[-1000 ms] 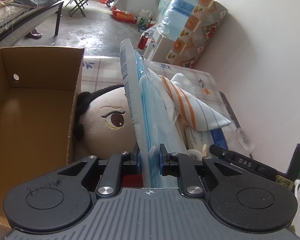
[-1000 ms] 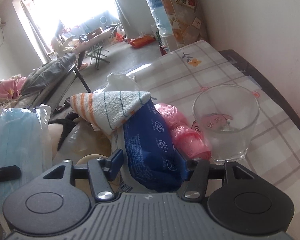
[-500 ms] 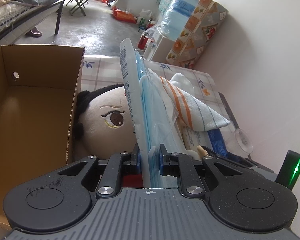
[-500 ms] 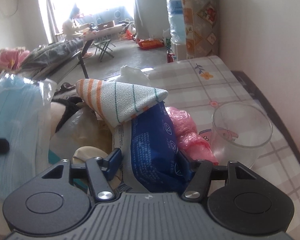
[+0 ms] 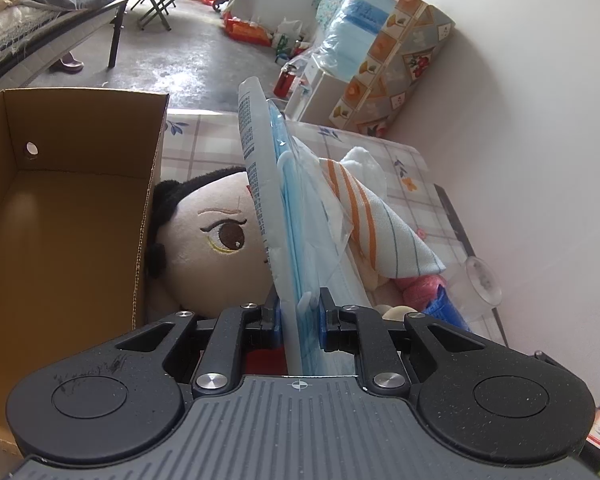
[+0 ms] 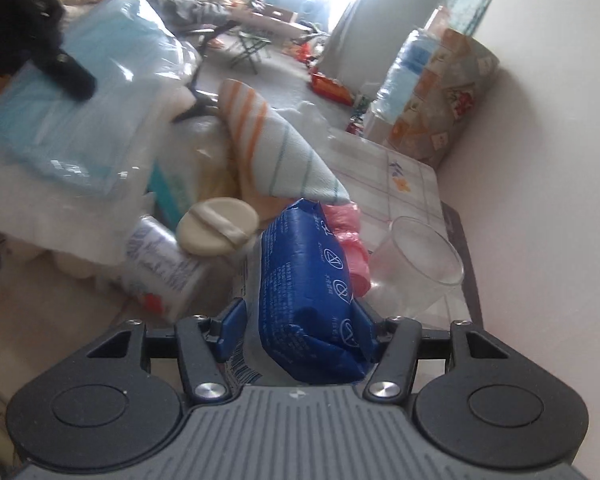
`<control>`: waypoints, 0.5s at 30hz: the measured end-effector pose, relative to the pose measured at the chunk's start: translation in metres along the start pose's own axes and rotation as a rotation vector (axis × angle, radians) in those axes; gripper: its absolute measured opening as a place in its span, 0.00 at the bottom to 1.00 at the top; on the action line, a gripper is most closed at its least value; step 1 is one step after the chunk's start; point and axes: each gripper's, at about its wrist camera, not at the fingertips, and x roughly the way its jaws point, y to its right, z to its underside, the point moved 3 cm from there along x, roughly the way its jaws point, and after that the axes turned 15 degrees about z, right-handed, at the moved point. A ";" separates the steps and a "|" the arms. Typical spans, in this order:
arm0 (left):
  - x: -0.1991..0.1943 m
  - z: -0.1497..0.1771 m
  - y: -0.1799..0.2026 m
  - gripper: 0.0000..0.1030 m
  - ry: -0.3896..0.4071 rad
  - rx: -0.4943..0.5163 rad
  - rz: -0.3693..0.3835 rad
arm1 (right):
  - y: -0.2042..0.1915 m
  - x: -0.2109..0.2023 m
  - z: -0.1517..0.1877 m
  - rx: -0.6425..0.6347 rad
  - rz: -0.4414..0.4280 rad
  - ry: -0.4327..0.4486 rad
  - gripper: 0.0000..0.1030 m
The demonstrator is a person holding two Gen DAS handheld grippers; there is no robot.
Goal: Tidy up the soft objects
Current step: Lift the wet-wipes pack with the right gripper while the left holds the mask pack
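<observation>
With a mask pack [image 5: 296,240] pinched in the left gripper [image 5: 299,312] and a blue packet [image 6: 308,292] clamped in the right gripper [image 6: 300,326], the nearby glass [image 6: 420,264] could be toppled by a careless swing.

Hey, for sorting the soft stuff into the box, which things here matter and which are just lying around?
Part of the job:
- cardboard box
- pack of blue masks, in the left gripper
- blue soft pack, in the right gripper
- plush doll
- striped cloth
- round puff

Just lying about:
- clear glass cup
- folding stool
</observation>
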 end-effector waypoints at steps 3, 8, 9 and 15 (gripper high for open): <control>0.000 0.000 0.000 0.14 0.000 -0.004 0.000 | 0.017 -0.007 0.001 0.106 -0.120 0.021 0.59; 0.000 0.000 0.000 0.14 -0.004 -0.003 0.001 | 0.043 0.005 0.004 0.289 -0.187 0.012 0.66; 0.001 0.000 0.001 0.14 -0.005 -0.001 0.001 | 0.047 0.011 0.005 0.326 -0.213 0.001 0.66; 0.002 0.000 0.000 0.14 -0.010 0.008 -0.005 | 0.062 0.046 0.010 0.494 -0.319 -0.116 0.68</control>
